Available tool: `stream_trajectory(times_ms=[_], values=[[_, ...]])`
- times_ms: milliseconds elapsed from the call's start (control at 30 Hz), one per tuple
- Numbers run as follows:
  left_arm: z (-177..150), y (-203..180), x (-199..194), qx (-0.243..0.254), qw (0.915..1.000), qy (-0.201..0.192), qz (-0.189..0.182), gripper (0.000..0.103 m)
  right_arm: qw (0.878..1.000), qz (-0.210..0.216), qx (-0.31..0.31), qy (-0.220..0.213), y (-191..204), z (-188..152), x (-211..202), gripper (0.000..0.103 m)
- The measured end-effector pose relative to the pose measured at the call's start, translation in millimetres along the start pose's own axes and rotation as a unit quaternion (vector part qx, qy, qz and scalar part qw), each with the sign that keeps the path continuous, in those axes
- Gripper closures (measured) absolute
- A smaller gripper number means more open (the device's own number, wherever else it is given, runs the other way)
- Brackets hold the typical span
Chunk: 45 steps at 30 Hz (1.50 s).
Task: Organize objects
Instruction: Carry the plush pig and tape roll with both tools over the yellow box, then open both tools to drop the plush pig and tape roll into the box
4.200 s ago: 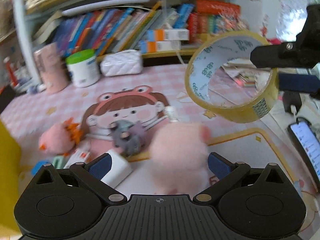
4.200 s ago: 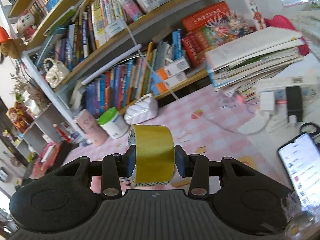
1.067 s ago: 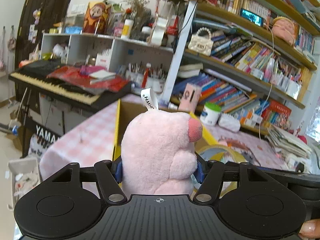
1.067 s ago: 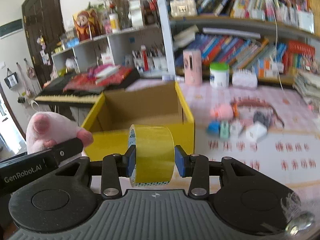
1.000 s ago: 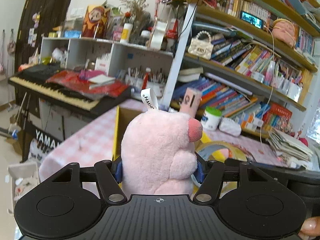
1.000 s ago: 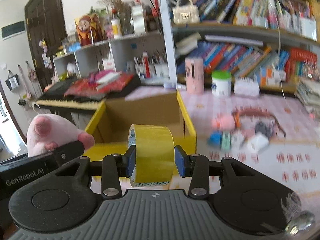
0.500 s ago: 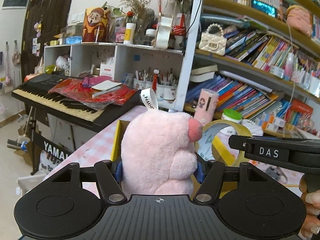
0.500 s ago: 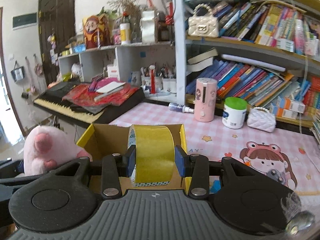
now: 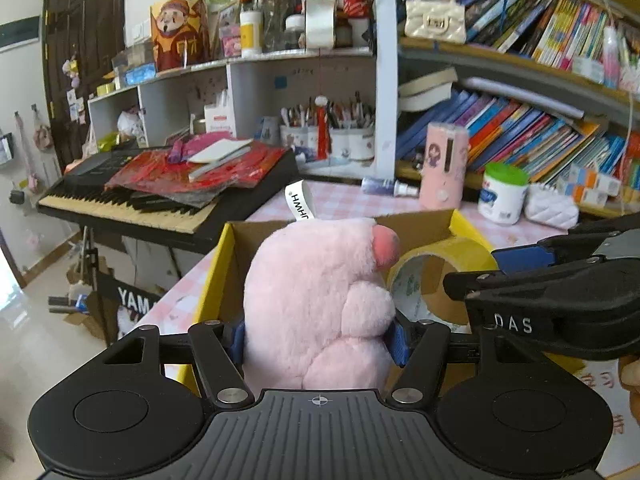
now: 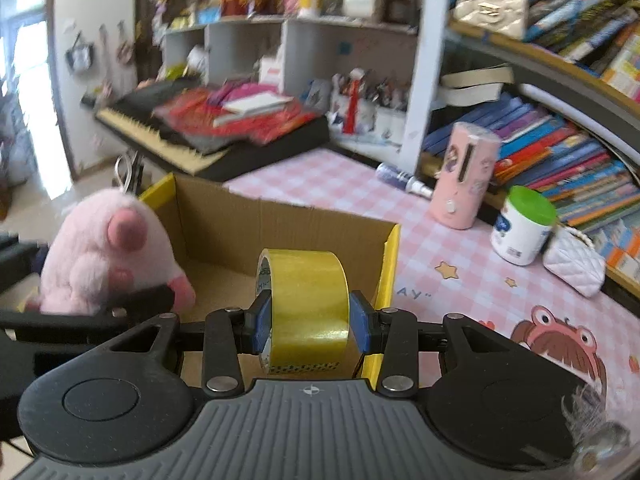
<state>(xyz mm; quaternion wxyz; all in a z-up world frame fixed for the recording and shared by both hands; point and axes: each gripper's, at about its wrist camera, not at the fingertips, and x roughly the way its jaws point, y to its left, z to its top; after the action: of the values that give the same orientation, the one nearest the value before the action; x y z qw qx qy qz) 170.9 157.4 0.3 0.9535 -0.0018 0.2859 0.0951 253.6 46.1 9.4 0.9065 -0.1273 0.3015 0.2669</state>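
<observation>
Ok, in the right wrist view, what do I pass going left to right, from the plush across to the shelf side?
Pink plush → yellow tape roll → pink cylinder → green-lidded white jar → white quilted purse.

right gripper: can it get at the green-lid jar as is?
Probably not: the right gripper is shut on the tape roll, so its jaws are full. The green-lid jar stands unobstructed beyond the yellow box.
</observation>
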Motion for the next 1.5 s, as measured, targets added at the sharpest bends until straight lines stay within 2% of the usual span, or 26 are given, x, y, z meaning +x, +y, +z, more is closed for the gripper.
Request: stream_trajectory(times_ms=[233,400,600,700,800,900,967,1000,1200,1333,1500], values=[[-4.4,-5.8,24.4,-0.006,0.9989,0.044,0.014,0.039,0.998,0.020,-0.038,0.041,-5.6,-2.8,28.2,0.065],[-9.3,-5.1,36.5,-0.023,0.9972,0.068,0.021,0.038,0.995,0.028,-0.082,0.049,-0.7,-3.0,35.9,0.065],[-16.7,-5.3,42.8,-0.032,0.9958,0.080,0.034,0.037,0.990,0.035,-0.124,0.058,4.3,-2.5,47.2,0.065],[-15.9,-5.8,42.5,-0.032,0.9956,0.080,0.037,0.036,0.990,0.032,-0.127,0.056,4.8,-2.4,48.9,0.065],[-13.6,-1.9,38.2,-0.048,0.9956,0.077,0.025,0.034,0.992,0.029,-0.111,0.049,1.7,-1.4,45.7,0.065],[-9.9,2.5,27.7,-0.067,0.9960,0.058,0.012,0.029,0.996,0.020,-0.077,0.034,-5.8,1.1,36.1,0.058],[-7.5,3.8,16.3,-0.070,0.9969,0.034,0.012,0.017,0.998,0.013,-0.055,0.017,-9.6,2.5,25.5,0.057],[-6.6,4.6,10.1,-0.072,0.9971,0.019,0.011,0.014,0.999,0.009,-0.044,0.009,-11.5,3.2,19.6,0.055],[-0.8,9.8,-28.3,-0.084,0.9955,-0.042,-0.009,0.010,0.999,-0.023,0.011,-0.041,-14.1,3.0,-21.5,0.041],[-2.8,14.4,-47.6,-0.093,0.9937,-0.063,-0.002,0.008,0.995,-0.062,0.034,-0.076,-6.1,-7.4,-48.3,0.028],[-13.7,26.0,-62.1,-0.110,0.9913,-0.070,0.011,0.006,0.988,-0.098,0.056,-0.101,3.4,-29.1,-75.8,0.024]])
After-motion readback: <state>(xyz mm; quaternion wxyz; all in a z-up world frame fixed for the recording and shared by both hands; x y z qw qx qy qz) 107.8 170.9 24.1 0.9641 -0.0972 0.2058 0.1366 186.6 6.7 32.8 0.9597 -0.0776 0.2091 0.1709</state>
